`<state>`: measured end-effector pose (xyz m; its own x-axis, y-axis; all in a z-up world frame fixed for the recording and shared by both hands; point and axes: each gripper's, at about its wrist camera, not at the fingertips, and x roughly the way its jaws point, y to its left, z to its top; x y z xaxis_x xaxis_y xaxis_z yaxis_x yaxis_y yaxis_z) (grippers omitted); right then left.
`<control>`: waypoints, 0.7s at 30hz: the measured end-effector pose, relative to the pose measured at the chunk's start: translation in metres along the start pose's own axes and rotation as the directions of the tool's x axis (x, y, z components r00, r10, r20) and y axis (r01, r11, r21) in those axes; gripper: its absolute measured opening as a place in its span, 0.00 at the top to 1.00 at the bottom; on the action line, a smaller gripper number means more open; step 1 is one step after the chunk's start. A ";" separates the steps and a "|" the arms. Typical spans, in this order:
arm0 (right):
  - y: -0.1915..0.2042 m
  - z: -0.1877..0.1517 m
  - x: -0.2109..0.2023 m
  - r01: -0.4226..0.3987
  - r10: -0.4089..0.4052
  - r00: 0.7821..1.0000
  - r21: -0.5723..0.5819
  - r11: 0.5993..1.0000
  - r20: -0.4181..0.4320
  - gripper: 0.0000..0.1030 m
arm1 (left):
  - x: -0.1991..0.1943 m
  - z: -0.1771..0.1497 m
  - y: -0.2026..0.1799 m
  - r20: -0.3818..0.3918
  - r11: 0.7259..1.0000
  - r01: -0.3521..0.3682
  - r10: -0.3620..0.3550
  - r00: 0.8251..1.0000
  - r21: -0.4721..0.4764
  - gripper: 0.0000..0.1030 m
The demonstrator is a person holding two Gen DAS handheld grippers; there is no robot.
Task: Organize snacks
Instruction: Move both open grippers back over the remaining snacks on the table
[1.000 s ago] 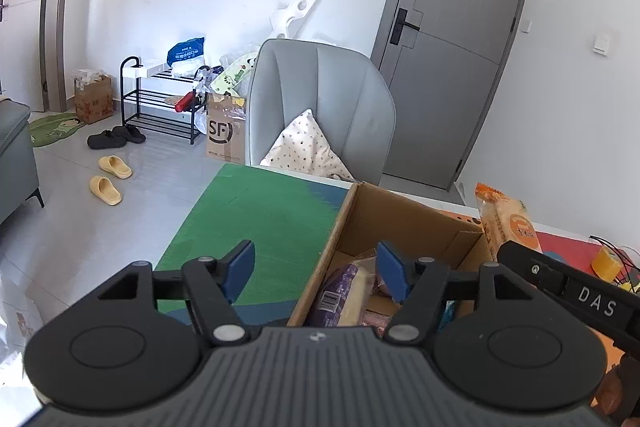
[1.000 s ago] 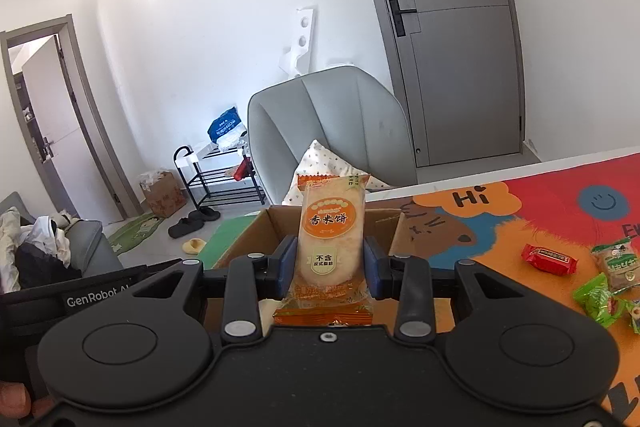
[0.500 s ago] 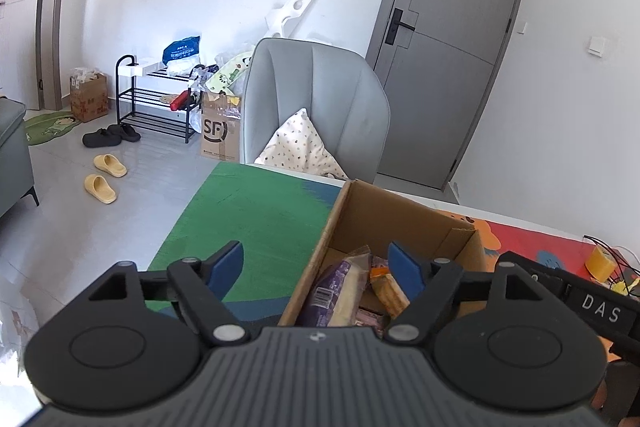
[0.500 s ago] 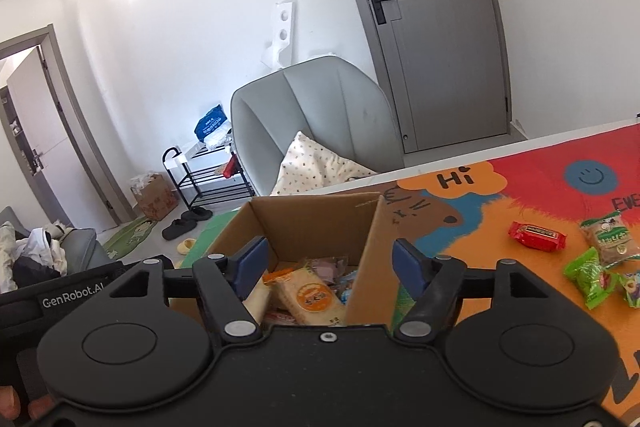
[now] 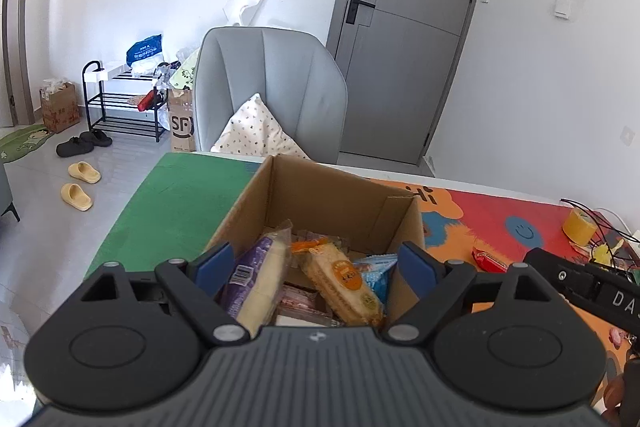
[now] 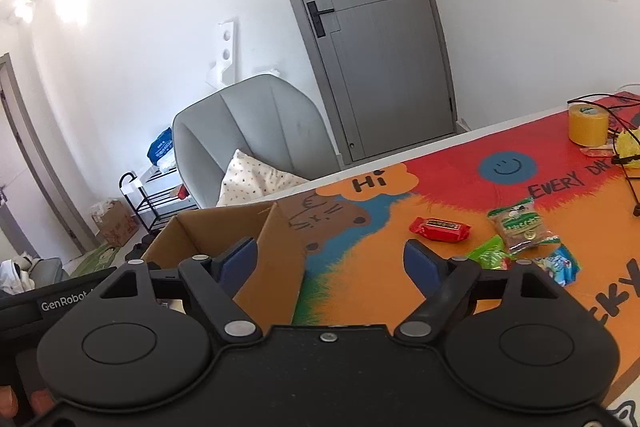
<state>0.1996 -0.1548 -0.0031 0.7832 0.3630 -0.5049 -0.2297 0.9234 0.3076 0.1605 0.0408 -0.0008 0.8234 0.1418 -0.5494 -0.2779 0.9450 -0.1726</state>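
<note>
Both left tongs (image 5: 316, 265) and right tongs (image 6: 332, 261) are opening wide, gripping nothing.

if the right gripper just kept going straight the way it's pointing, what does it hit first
Probably the cardboard box: its near corner sits between the opening, empty jaws of the right gripper, slightly left of centre. If it passed that, the orange mat comes next; depth is unclear.

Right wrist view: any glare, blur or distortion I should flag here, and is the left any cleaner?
Right wrist view: blown-out glare at the upper-left ceiling, door bowed by the fisheye, snacks on the mat sharp. Left wrist view: even daylight, no glare, cardboard box contents crisp; corners vignetted and straight lines curved in both.
</note>
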 end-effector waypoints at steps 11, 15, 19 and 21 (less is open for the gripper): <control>-0.042 0.000 -0.014 0.053 -0.054 0.998 0.045 0.998 0.021 0.15 | 0.002 -0.008 -0.045 -0.015 0.997 0.039 -0.038 0.999 0.059 0.08; -0.055 0.001 -0.019 0.070 -0.072 0.997 0.060 0.996 0.032 0.10 | 0.004 -0.010 -0.058 -0.024 0.996 0.048 -0.046 0.999 0.073 0.07; -0.071 0.000 -0.025 0.085 -0.088 0.995 0.066 0.994 0.045 0.01 | 0.007 -0.012 -0.073 -0.026 0.995 0.050 -0.047 0.999 0.086 0.07; -0.080 -0.001 -0.027 0.092 -0.096 0.994 0.074 0.993 0.049 0.00 | 0.008 -0.013 -0.082 -0.029 0.994 0.054 -0.051 0.998 0.096 0.07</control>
<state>0.1956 -0.2380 -0.0150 0.8289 0.2664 -0.4919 -0.1132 0.9410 0.3189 0.1839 -0.0393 -0.0014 0.8221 0.0845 -0.5630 -0.1843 0.9752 -0.1227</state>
